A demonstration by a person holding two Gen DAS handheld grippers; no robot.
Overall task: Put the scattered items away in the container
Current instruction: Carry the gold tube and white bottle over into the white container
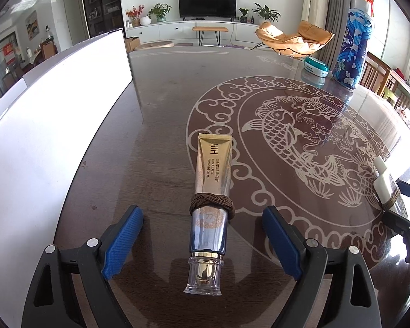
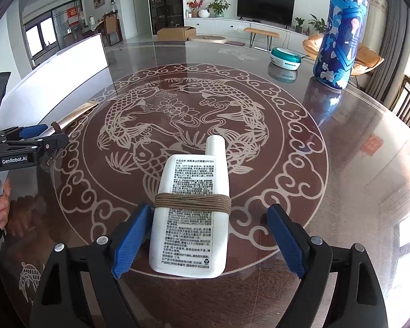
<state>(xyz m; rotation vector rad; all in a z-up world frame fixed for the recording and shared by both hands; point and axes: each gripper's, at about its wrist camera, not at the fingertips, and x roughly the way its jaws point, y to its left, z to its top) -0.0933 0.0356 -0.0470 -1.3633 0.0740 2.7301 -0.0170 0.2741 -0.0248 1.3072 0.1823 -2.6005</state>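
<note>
A gold and blue cream tube (image 1: 209, 207) with brown cord wound round it lies flat on the glass table, between the open jaws of my left gripper (image 1: 202, 242), cap toward the camera. A white sunscreen bottle (image 2: 191, 218), also cord-wrapped, lies between the open jaws of my right gripper (image 2: 207, 242); its left pad (image 2: 128, 246) is next to the bottle's edge. The white container (image 1: 49, 125) stands at the table's left; it also shows in the right wrist view (image 2: 54, 82). The bottle shows at the right edge of the left wrist view (image 1: 386, 188).
A tall blue patterned canister (image 2: 339, 38) and a teal and white round box (image 2: 285, 58) stand at the table's far right. The table (image 2: 355, 164) has a fish pattern. Chairs stand beyond its right edge. The left gripper (image 2: 27, 139) shows at left in the right wrist view.
</note>
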